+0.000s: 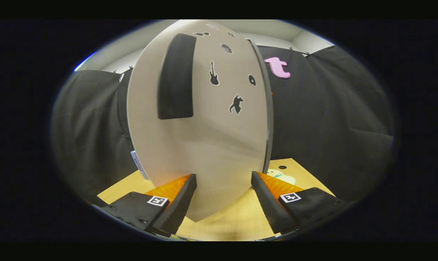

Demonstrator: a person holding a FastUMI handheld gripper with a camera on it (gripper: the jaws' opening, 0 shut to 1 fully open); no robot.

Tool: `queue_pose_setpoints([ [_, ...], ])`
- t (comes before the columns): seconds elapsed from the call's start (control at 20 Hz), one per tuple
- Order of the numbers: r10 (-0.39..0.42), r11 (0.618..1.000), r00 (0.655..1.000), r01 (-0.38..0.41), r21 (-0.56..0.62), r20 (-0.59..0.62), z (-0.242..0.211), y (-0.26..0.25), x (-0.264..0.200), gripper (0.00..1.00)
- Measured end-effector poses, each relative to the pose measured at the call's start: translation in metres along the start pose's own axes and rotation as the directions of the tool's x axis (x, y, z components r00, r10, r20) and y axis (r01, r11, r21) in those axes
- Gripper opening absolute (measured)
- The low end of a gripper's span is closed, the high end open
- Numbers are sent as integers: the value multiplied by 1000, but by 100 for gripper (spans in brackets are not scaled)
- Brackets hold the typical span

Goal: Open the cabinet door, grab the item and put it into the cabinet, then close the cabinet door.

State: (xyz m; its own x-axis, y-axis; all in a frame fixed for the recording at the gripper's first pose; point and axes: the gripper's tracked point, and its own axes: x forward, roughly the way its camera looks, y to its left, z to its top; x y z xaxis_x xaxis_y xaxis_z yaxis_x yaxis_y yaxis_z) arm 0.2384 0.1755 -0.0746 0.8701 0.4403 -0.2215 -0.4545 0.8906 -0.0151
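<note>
The cabinet door (204,145) is standing upright right in front of the gripper (224,181), rising from the tabletop (237,221) and taking up most of what lies ahead. Its face is looking pale beige, smooth and matte, bulging in the fisheye so its edges are curving. Near its upper left part a long black handle (176,76) is running up and down, a flat rounded bar with a dull surface. To the right of the handle several small black stickers are showing, among them a guitar sticker (213,73) and an animal-shaped sticker (236,104); the smaller ones higher up are too tiny to make out. Down the door's right side a thin grey edge (268,119) is showing, so the door is seeming slightly turned, though whether it is ajar or closed cannot be told.

The gripper's two fingers are standing spread apart, holding nothing, with the door's lower part showing in the gap between them and just ahead of the tips. Whether the tips are touching the door cannot be told.

The tabletop is light wood with a fine grain. Right of the door, a small pale item (281,176) is lying on the table, partly hidden behind the right finger, its shape unclear.
</note>
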Motion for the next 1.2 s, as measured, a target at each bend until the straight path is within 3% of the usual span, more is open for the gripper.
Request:
queue_pose_setpoints([
  [0.35,3,1000,1000,-3,1,-24,7,36,94,98],
  [0.6,-16,1000,999,16,4,-32,14,46,132,98],
  [1.0,-49,995,997,54,89,-51,7,40,131,98],
  [1.2,-75,995,996,78,66,-42,28,12,86,98],
])
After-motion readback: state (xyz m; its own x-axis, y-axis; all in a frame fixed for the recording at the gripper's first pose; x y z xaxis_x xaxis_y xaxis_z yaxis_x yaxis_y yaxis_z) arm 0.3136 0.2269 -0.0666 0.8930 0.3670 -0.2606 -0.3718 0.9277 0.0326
